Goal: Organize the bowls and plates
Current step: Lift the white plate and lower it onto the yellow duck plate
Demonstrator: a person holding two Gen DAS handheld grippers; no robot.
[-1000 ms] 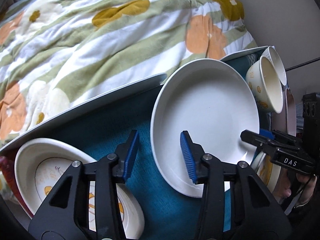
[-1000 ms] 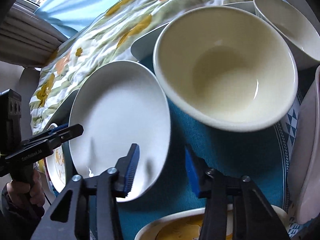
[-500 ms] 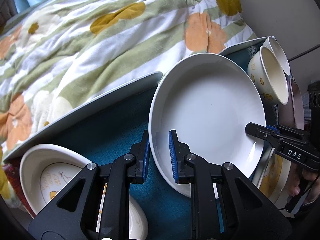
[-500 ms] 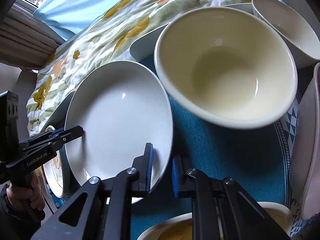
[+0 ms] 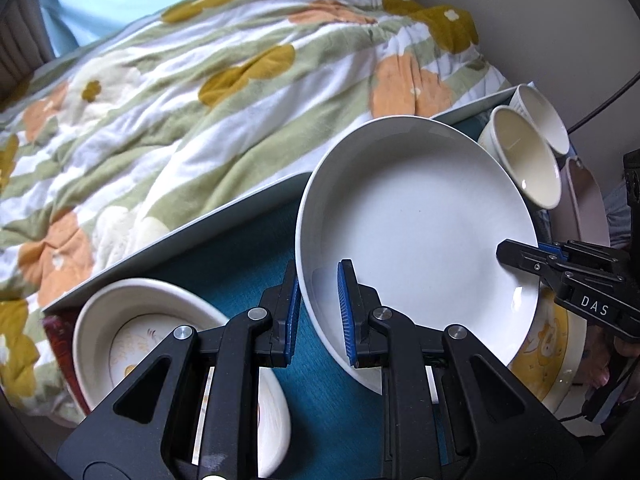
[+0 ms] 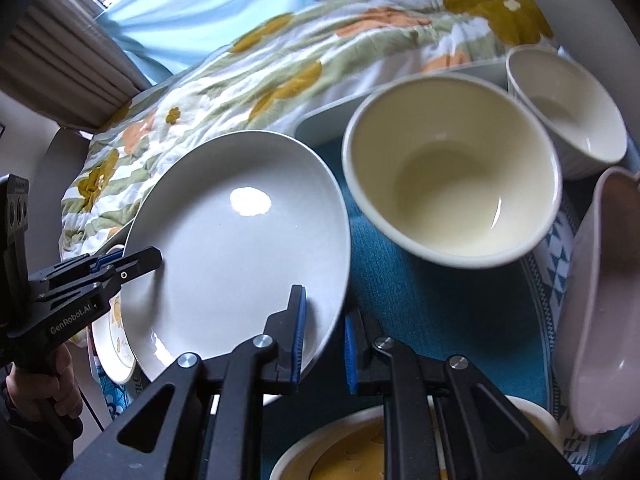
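Observation:
A plain white plate (image 5: 420, 216) is held tilted above the teal cloth. My left gripper (image 5: 318, 312) is shut on its near-left rim. My right gripper (image 6: 324, 340) is shut on the opposite rim of the same plate (image 6: 236, 248), and it also shows at the right of the left wrist view (image 5: 520, 256). A cream bowl (image 6: 452, 188) and a smaller white bowl (image 6: 568, 108) stand behind the plate. A patterned shallow dish (image 5: 132, 332) sits at lower left.
A yellow-patterned plate (image 6: 360, 448) lies under my right gripper. A pale pink dish (image 6: 600, 300) stands at the right. The teal cloth (image 6: 432, 308) lies in a white-rimmed tray (image 5: 192, 232). A flowered quilt (image 5: 200, 92) lies behind the tray.
Both grippers closed from open onto opposite rims of the white plate. The plate has since risen and tilted a little between them.

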